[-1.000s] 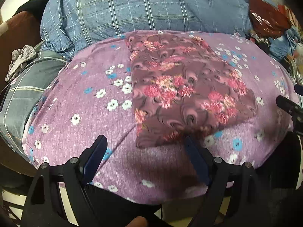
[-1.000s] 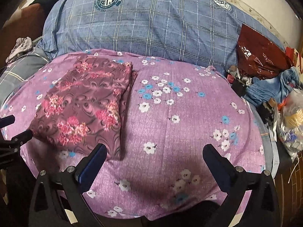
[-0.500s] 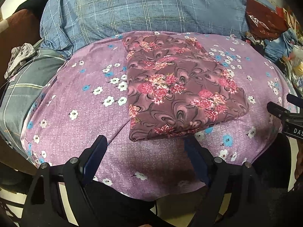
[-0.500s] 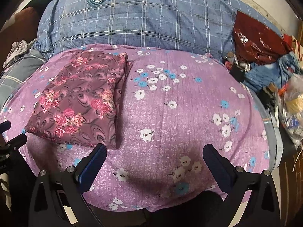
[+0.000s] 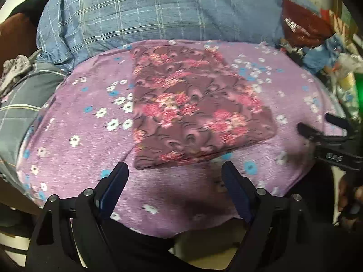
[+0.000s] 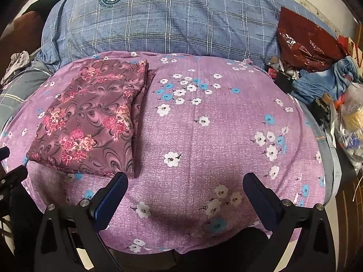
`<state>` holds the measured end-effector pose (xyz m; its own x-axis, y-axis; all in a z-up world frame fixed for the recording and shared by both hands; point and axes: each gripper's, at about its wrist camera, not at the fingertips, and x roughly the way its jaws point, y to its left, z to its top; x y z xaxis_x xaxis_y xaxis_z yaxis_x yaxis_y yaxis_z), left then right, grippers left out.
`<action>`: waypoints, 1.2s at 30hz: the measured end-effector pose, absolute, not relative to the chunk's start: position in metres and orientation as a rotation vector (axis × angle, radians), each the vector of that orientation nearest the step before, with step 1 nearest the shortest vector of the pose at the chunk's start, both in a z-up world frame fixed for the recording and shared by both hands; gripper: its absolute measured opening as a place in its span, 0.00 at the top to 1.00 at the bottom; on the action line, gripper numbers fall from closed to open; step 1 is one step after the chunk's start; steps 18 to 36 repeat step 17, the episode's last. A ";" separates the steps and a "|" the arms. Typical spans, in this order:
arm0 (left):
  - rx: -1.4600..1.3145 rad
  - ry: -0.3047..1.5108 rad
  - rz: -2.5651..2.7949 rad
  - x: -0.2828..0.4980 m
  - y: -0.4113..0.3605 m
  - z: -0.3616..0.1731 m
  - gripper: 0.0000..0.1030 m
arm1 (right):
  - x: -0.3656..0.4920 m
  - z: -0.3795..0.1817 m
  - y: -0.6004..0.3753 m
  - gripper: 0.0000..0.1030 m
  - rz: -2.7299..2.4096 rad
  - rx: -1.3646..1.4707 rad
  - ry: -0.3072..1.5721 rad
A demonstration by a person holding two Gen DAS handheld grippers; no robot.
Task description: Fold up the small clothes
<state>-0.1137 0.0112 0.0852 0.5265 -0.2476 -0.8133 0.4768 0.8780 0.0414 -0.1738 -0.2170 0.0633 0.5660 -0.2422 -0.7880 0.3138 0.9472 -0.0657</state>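
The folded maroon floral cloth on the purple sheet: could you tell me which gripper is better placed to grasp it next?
Probably left: the left gripper is open, and the folded maroon floral cloth's near edge lies just ahead. The right gripper faces bare purple flowered sheet.

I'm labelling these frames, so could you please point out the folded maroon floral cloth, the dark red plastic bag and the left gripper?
folded maroon floral cloth [image 6: 90, 122], right wrist view, centre of its top.
dark red plastic bag [image 6: 304, 38], right wrist view, crinkled middle.
left gripper [image 5: 174, 179], left wrist view, midway between fingertips.

A folded cloth [image 6: 90, 120] lies on the left part of a flowered sheet [image 6: 204, 136]. Behind the sheet spreads a checked blanket [image 6: 170, 18]; a heap of bags [image 6: 313, 45] sits to the right.
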 end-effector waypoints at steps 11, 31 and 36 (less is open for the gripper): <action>0.292 0.924 -0.463 -0.116 -0.009 0.081 0.18 | -0.179 0.059 -0.233 0.01 -0.371 0.124 0.910; 0.293 0.945 -0.460 -0.115 -0.012 0.079 0.17 | -0.180 0.059 -0.244 0.01 -0.405 0.139 0.906; 0.293 0.945 -0.460 -0.115 -0.012 0.079 0.17 | -0.180 0.059 -0.244 0.01 -0.405 0.139 0.906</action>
